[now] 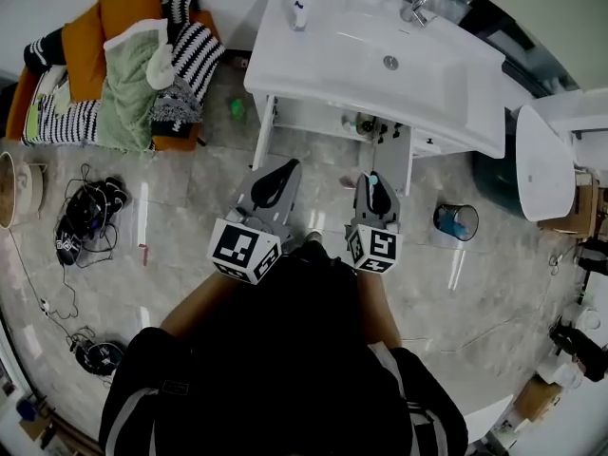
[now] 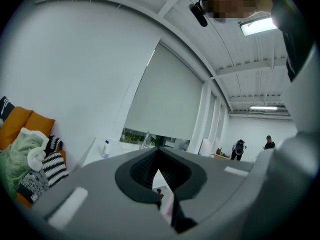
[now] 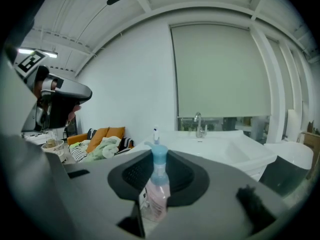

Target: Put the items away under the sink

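A bathroom corner inside a large open hall: white sink (image 1: 356, 41), tap (image 1: 415, 8), toilet (image 1: 543, 164), tiled floor (image 1: 190, 245)

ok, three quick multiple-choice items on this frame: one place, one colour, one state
1. Where does the small white bottle stand?
A. on the sink top
B. on the floor
C. on the cushions

2. What colour is the pump of the pink bottle?
A. red
B. blue
C. black

3. How is the right gripper?
A. open and empty
B. shut on the pink bottle
C. shut on nothing

Answers:
1 A: the head view shows it upright on the white top, near a corner.
2 B: the right gripper view shows a light blue pump head above the pink body.
3 B: in that view the jaws close on the bottle from both sides.
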